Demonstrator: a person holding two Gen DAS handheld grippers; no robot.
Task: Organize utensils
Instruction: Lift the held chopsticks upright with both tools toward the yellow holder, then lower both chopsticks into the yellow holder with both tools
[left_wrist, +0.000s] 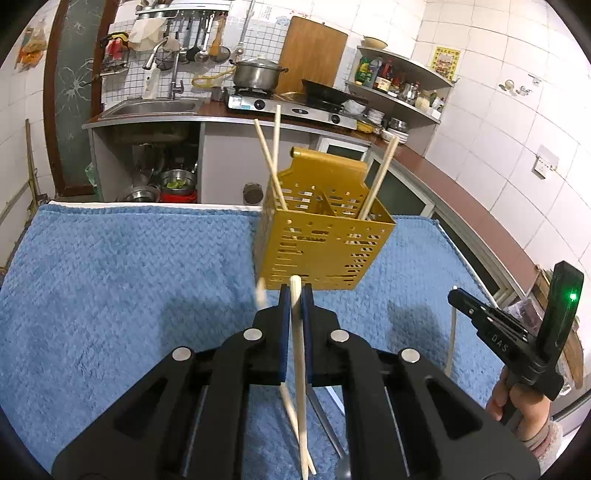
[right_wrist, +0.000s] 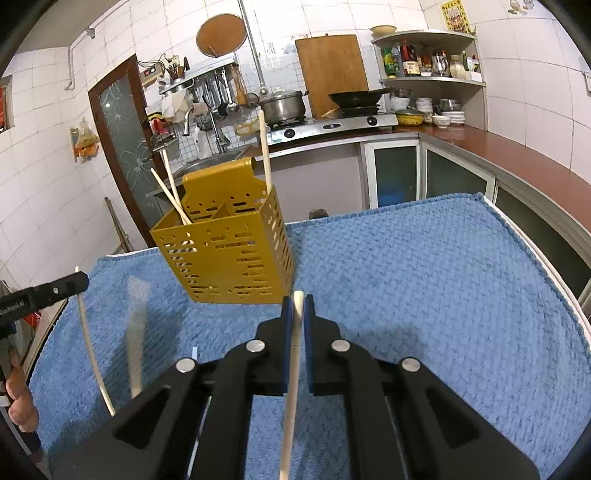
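**A:** ok so what's the setup? Biggest thing first.

**B:** Blue towel (left_wrist: 129, 277) covers the whole table. At its far edge sits the yellow utensil holder (left_wrist: 321, 240), perforated, with a divider inside. Two chopsticks (left_wrist: 271, 162) lean in its left compartment, one chopstick (left_wrist: 380, 173) stands in the right one.

**A:** and the grippers?

**B:** Left gripper (left_wrist: 295, 295) is near, just in front of the holder, jaws pinched tight on a pale chopstick (left_wrist: 299, 362) that runs back between the pads. A second chopstick (left_wrist: 291, 417) and something metal lie on the towel under it, can't tell what exactly.

**A:** right one?

**B:** Right gripper (right_wrist: 298, 301) is the same deal, clamped on its own chopstick (right_wrist: 291, 387), the tip poking just past the pads, close to the holder's near right corner. Both chopsticks are off the towel.
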